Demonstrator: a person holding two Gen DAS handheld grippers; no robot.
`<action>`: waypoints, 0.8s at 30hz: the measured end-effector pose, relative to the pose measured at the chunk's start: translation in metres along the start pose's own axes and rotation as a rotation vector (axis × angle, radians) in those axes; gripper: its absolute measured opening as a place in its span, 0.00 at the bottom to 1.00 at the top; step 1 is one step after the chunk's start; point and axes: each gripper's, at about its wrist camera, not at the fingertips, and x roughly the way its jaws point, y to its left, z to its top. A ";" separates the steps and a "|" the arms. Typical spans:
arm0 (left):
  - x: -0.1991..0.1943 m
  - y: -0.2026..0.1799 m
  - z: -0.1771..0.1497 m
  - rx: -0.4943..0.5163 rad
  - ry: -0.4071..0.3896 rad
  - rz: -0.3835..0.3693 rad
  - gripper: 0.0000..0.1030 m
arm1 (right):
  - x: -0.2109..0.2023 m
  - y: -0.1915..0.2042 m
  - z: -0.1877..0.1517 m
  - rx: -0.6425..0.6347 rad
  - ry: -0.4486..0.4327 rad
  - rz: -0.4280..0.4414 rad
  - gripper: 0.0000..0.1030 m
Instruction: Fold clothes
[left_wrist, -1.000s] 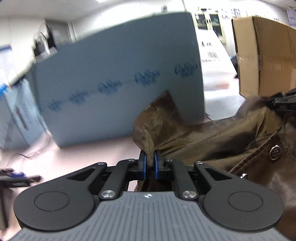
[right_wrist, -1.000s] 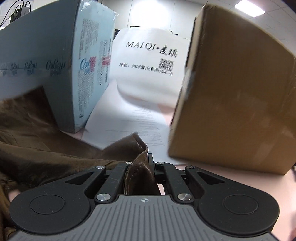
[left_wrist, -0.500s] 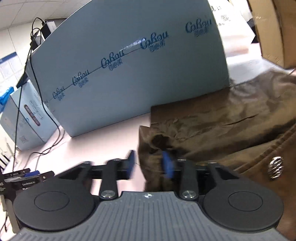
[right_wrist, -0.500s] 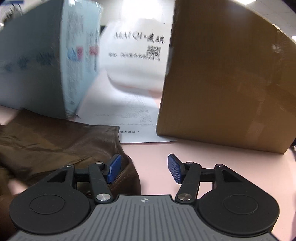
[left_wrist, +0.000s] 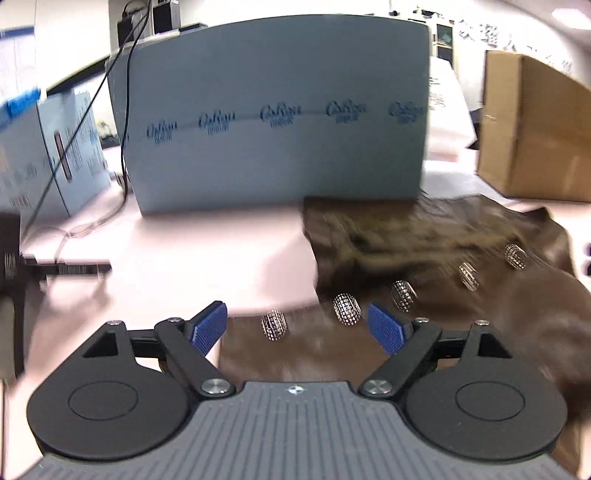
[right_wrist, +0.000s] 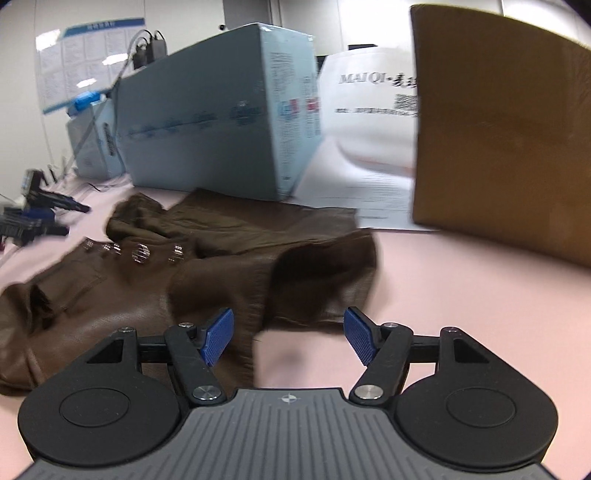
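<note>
Left wrist view: brown jacket (left_wrist: 424, 251) on pink counter (left_wrist: 207, 258), just before the blue carton (left_wrist: 277, 122). Left tongs (left_wrist: 297, 326) and right tongs (right_wrist: 289, 335) have just been opening, now wide, gripping nothing; likely released to settle the fold.

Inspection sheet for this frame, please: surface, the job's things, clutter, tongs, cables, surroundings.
Surface: pink table, bare patches in front of both tongs.
Job's things: brown jacket lying loose on the table, part folded over, row of metal buttons showing.
Clutter: blue-grey carton, cardboard box, white bag, printed sheet, smaller blue box.
Tongs: left tongs and right tongs open, jaws just opened, gripping nothing.
Cables: black cable hanging over the carton onto the table.
Surroundings: wall poster; image blurred.
</note>
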 end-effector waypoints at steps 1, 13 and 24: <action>-0.005 -0.001 -0.009 -0.002 0.007 -0.021 0.80 | 0.007 0.001 0.000 0.031 0.017 0.026 0.60; -0.021 -0.009 -0.027 -0.076 0.005 -0.036 0.80 | -0.038 0.009 -0.006 0.075 -0.054 -0.020 0.08; -0.021 -0.041 -0.025 0.032 0.013 -0.134 0.80 | -0.104 -0.047 -0.066 0.199 0.034 -0.244 0.08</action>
